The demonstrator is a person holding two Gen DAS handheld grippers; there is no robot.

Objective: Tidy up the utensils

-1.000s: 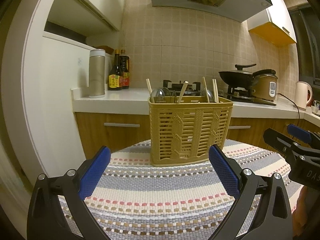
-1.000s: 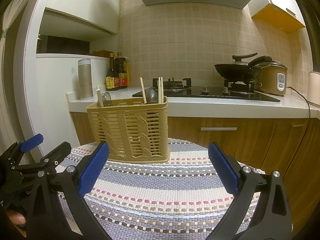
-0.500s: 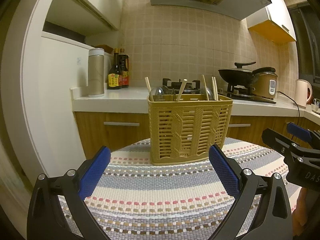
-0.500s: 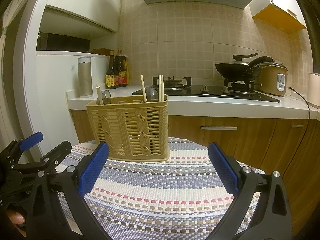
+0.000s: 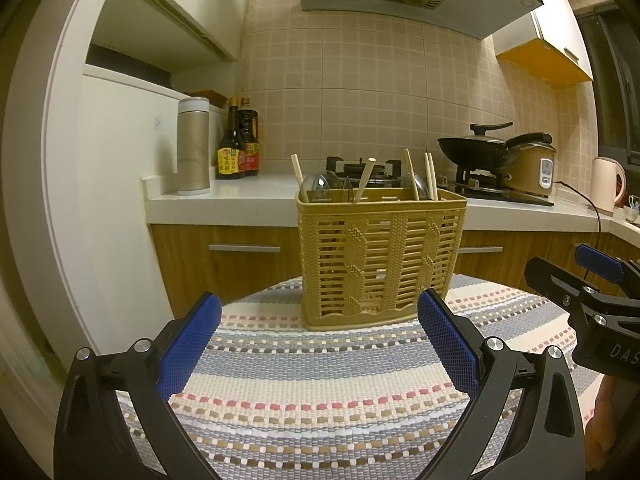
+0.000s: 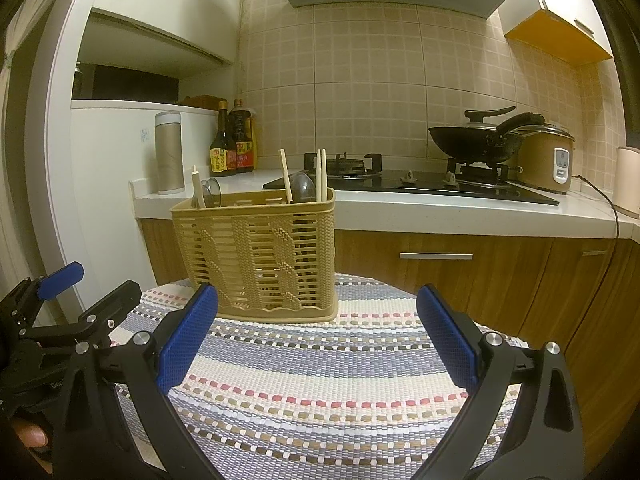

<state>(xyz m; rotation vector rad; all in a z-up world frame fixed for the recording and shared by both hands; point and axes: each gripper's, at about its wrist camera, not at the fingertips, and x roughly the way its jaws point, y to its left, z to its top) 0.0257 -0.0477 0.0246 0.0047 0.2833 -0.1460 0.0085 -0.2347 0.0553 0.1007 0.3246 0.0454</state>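
Observation:
A tan woven plastic utensil basket [image 5: 380,260] stands on a striped cloth-covered table [image 5: 320,392]; it also shows in the right wrist view [image 6: 260,256]. Chopsticks [image 5: 430,176] and spoons [image 5: 318,188] stand upright in it. My left gripper [image 5: 318,344] is open and empty, a short way in front of the basket. My right gripper [image 6: 318,344] is open and empty, in front and to the right of the basket. Each gripper shows at the edge of the other's view: the right gripper [image 5: 584,280], the left gripper [image 6: 68,300].
Behind the table runs a white counter [image 5: 240,196] with a steel flask [image 5: 194,146], two sauce bottles [image 5: 236,148], a gas stove [image 6: 420,180], a black wok [image 6: 476,140], a rice cooker [image 6: 548,156] and a kettle [image 5: 608,184]. A white fridge [image 5: 112,200] stands left.
Both views have tilted down slightly, so the basket sits a little higher in frame. Both grippers stay open and empty.

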